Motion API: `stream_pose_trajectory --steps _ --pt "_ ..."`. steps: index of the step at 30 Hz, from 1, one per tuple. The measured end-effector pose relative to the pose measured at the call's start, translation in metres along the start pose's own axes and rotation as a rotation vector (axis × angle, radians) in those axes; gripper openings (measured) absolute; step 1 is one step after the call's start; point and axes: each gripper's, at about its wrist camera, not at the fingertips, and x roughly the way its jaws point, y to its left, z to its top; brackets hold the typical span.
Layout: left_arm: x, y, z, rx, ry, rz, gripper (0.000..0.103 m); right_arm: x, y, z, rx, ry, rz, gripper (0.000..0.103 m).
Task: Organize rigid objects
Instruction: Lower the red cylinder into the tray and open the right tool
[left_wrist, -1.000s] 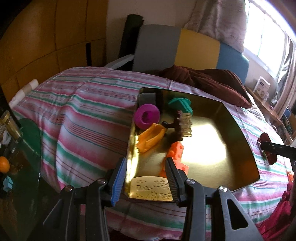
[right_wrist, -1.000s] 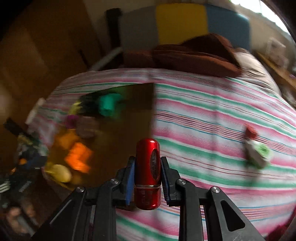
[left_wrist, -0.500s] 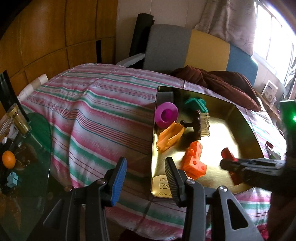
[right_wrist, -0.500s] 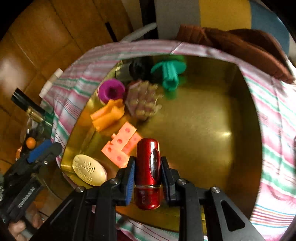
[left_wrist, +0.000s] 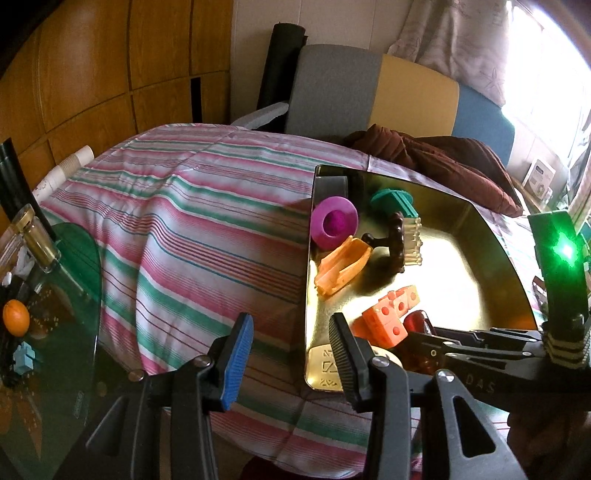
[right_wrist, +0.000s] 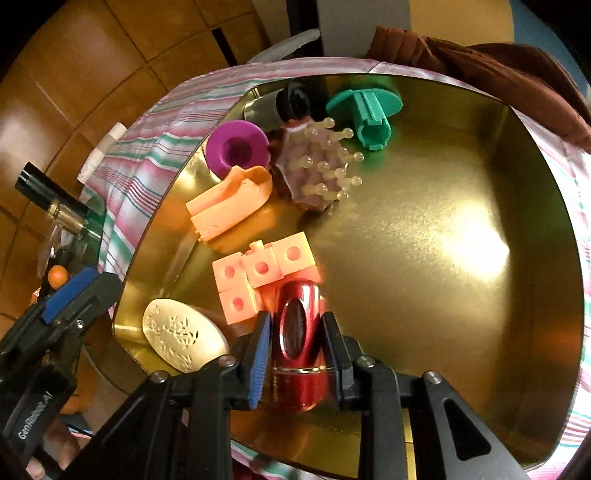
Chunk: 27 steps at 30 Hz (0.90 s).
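Now the right gripper (right_wrist: 296, 334) has just been easing its jaws around the red cylinder (right_wrist: 298, 343), low in the gold tray (right_wrist: 424, 229) against the orange blocks (right_wrist: 258, 275). Released tilted, it could roll or nudge them. Left gripper (left_wrist: 288, 347) hangs part-open, empty, beside the tray.

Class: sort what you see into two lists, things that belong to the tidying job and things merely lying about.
Job: gold tray; red cylinder in right gripper; orange blocks; purple cup; green piece.
Lying about: orange fruit; paper cups; brown cloth.

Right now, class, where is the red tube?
In the right wrist view the red tube sits between the right hand-held gripper's jaws, low over the near part of the gold tray, just right of the orange blocks.
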Motion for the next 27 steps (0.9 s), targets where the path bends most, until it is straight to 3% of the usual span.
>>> stream_pose_trajectory --steps 3,8,18,27 --pt "-0.001 -0.001 0.0 0.002 -0.002 -0.001 0.043 -0.002 0.0 -0.001 0.0 -0.002 0.002 0.033" --pt "-0.003 -0.004 -0.001 0.012 -0.003 -0.005 0.043 -0.011 -0.001 -0.003 -0.003 -0.024 -0.006 0.05" --pt "-0.01 -0.01 0.0 0.035 -0.016 -0.006 0.043 -0.026 -0.003 -0.002 0.005 -0.085 -0.046 0.059" --pt "-0.016 -0.019 -0.002 0.064 -0.026 -0.01 0.043 -0.049 -0.007 -0.008 -0.002 -0.184 -0.118 0.06"
